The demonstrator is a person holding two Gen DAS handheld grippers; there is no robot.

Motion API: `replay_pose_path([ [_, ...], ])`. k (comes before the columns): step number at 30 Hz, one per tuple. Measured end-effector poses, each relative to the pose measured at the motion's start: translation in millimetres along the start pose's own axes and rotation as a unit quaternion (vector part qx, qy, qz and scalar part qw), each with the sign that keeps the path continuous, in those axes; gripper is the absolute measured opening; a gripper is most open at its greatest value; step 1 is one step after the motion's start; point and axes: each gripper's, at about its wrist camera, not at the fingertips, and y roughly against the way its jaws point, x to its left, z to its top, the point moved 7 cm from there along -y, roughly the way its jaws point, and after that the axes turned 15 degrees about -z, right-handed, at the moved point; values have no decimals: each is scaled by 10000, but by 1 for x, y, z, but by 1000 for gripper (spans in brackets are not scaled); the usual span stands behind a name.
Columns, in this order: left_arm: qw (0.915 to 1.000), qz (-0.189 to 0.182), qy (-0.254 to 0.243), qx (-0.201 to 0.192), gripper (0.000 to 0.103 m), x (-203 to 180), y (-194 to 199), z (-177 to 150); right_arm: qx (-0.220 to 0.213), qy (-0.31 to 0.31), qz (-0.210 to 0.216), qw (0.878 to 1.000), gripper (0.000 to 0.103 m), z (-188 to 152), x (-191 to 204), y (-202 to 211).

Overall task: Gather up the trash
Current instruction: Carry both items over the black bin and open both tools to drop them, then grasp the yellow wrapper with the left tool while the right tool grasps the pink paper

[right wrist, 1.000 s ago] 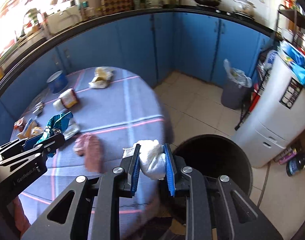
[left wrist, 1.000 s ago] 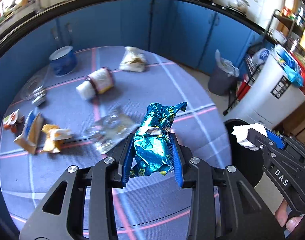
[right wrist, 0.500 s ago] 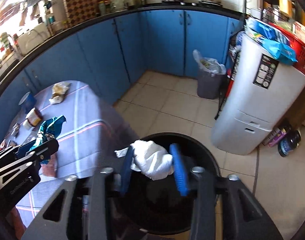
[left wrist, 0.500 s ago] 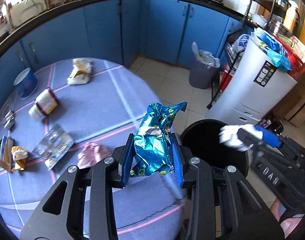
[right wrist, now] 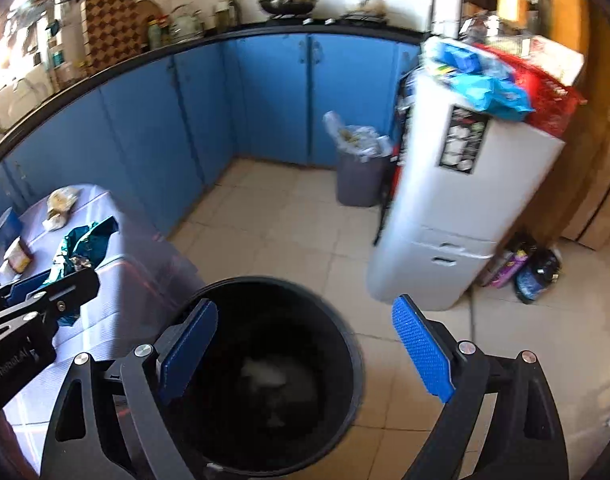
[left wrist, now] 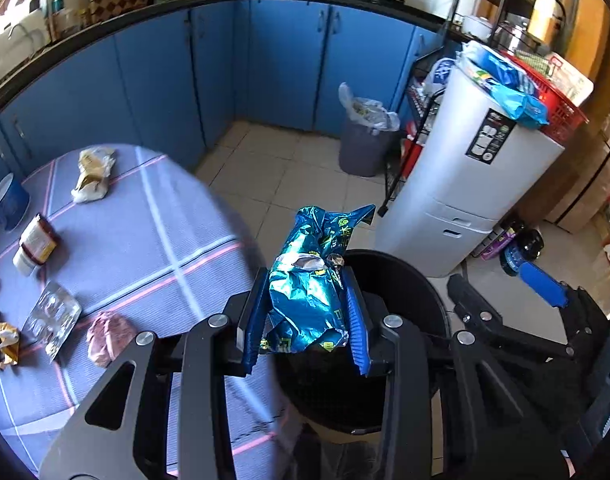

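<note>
My left gripper (left wrist: 307, 312) is shut on a crumpled blue foil wrapper (left wrist: 309, 280) and holds it over the near rim of the black bin (left wrist: 405, 280). My right gripper (right wrist: 305, 344) is wide open and empty above the same bin (right wrist: 345, 344). A white tissue wad (right wrist: 265, 374) lies at the bin's bottom. The left gripper with the wrapper (right wrist: 85, 244) shows at the left of the right wrist view. The open right gripper (left wrist: 505, 284) shows at the right of the left wrist view.
The round table (left wrist: 145, 248) holds a pink wad (left wrist: 109, 334), a clear blister pack (left wrist: 53, 320), a jar (left wrist: 35, 242), a blue cup (left wrist: 7, 202) and a crumpled bag (left wrist: 91, 174). A white appliance (left wrist: 473, 176) and a grey lined bin (left wrist: 365, 140) stand on the tiled floor.
My right gripper opened and let go of the white tissue, which dropped into the black bin. My left gripper carried the blue wrapper from over the table to the bin's rim.
</note>
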Motion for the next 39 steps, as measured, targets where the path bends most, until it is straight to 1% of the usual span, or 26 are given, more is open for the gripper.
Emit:
replay_pose_path([
  [2, 10000, -68, -39, 37, 40, -8, -4, 1, -29, -98, -105, 9999, 87, 2, -12, 0],
  [3, 9999, -83, -38, 58, 58, -11, -6, 1, -11, -123, -114, 9999, 87, 2, -14, -1],
  [4, 10000, -77, -14, 46, 71, -12, -6, 1, 27, -159, -114, 9998, 87, 1, -17, -3],
  [5, 10000, -68, 20, -22, 86, -12, -5, 2, 59, -200, -134, 9997, 87, 1, -19, -5],
  [6, 9999, -83, 50, -128, 91, -11, -1, 3, 85, -223, -100, 9997, 87, 0, -20, -5],
  [8, 9998, 11, 35, -191, 94, -10, 1, 4, 143, -221, -63, 9996, 87, -3, -18, -6],
  [9, 9997, 99, 43, -205, 94, -8, 3, 5, 151, -205, -48, 9997, 87, -4, -16, -6],
  [12, 9995, 159, 159, -218, 94, 1, 8, 4, 144, -143, 30, 9998, 87, -6, -8, -1],
  [18, 9958, 714, 327, -480, 94, 38, 39, 0, 72, 34, 294, 9995, 87, -6, 21, 13],
  [19, 9944, 831, 366, -535, 94, 46, 47, -1, 48, 103, 358, 9993, 87, -6, 29, 17],
  [21, 9925, 953, 478, -603, 94, 61, 58, -5, 11, 255, 491, 9985, 87, -7, 47, 24],
  [28, 9829, 1388, 948, -750, 94, 121, 100, -28, -95, 750, 988, 9922, 87, -15, 112, 51],
  [31, 9782, 1566, 1111, -787, 94, 143, 114, -39, -117, 946, 1118, 9892, 87, -20, 137, 59],
  [33, 9751, 1651, 1245, -800, 94, 161, 122, -48, -87, 1063, 1209, 9869, 87, -25, 154, 62],
  [39, 9618, 1944, 1714, -883, 94, 221, 147, -70, 93, 1326, 1591, 9783, 87, -40, 208, 70],
])
